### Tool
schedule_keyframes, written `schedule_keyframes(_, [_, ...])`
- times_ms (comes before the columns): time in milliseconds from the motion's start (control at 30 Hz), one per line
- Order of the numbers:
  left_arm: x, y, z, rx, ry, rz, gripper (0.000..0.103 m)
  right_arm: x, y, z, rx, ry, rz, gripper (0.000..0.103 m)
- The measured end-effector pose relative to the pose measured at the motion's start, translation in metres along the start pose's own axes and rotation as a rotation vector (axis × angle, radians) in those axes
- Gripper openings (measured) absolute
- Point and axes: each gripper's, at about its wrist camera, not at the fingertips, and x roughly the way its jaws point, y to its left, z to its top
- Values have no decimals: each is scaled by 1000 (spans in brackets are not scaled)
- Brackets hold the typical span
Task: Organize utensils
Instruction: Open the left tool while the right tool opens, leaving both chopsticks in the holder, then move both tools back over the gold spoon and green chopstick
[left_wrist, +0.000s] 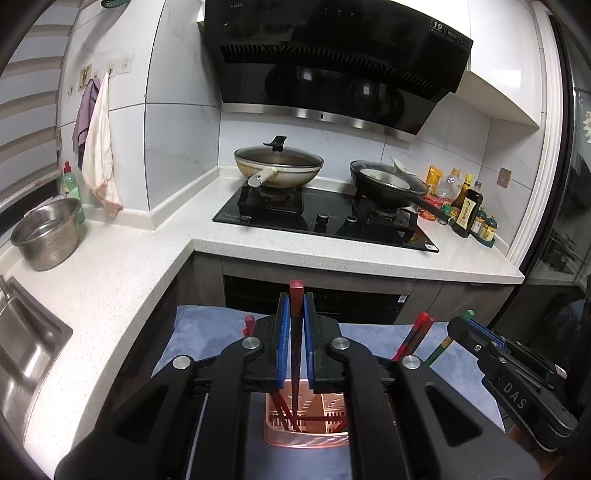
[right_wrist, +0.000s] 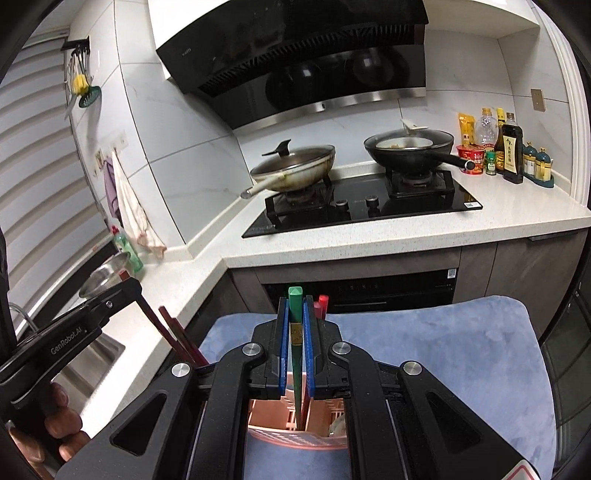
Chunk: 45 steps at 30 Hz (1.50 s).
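Your left hand-held gripper (left_wrist: 294, 325) pinches a red chopstick (left_wrist: 295, 332) upright over the pink basket (left_wrist: 306, 435) on the blue mat (left_wrist: 207, 332). Tilt it and the tip may catch the basket's slats or the sticks already inside. Your right hand-held gripper (right_wrist: 295, 332) pinches a green chopstick (right_wrist: 295, 325) over the same basket; lowering both could make them clash. Readable: "vatti" on the hood (left_wrist: 332, 55), "DAS", "GenRobot.AI".

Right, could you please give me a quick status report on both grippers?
Left gripper shut on red chopstick. Right gripper shut on green chopstick. Both upright over pink utensil basket, lower ends inside. Nothing blocking.
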Motion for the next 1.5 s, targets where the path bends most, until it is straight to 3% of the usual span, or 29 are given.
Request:
schedule_keyframes(333, [2, 0, -5, 5, 6, 13, 8, 9, 1, -5, 2, 23, -15, 10])
schedule_keyframes(467, [0, 2, -5, -8, 13, 20, 21, 6, 3, -5, -4, 14, -27, 14])
schedule_keyframes(667, [-10, 6, -6, -19, 6, 28, 30, -8, 6, -4, -7, -3, -23, 22])
schedule_keyframes(867, [-33, 7, -13, -11, -6, 46, 35, -33, 10, -10, -23, -18, -19, 24])
schedule_keyframes(1300, [-84, 12, -62, -7, 51, 70, 36, -94, 17, -72, -33, 48, -7, 25])
schedule_keyframes(1367, [-89, 13, -72, -9, 64, 74, 44, -103, 17, -86, -38, 61, -15, 29])
schedule_keyframes(1500, [-101, 14, -101, 6, 99, 83, 46, -123, 19, -122, -87, 91, -54, 33])
